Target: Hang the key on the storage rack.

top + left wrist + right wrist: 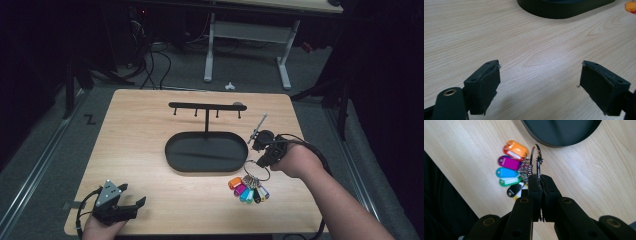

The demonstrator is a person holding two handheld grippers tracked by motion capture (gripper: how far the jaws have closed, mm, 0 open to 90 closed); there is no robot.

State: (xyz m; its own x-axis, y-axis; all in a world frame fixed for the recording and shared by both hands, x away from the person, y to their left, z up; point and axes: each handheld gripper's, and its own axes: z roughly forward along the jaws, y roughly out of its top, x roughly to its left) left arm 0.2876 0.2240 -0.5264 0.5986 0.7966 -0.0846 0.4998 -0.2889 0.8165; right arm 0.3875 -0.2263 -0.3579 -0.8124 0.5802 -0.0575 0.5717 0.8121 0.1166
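A bunch of keys with coloured plastic tags lies on the wooden table, hanging from a large metal ring. My right gripper is shut on that ring, just right of the black oval tray. From the tray rises a black stand with a hook bar. My left gripper rests open at the table's near left corner, with nothing between its jaws.
The tray's rim lies ahead of the left gripper, with an orange tag at the far right. A white desk frame and cables stand on the floor beyond the table.
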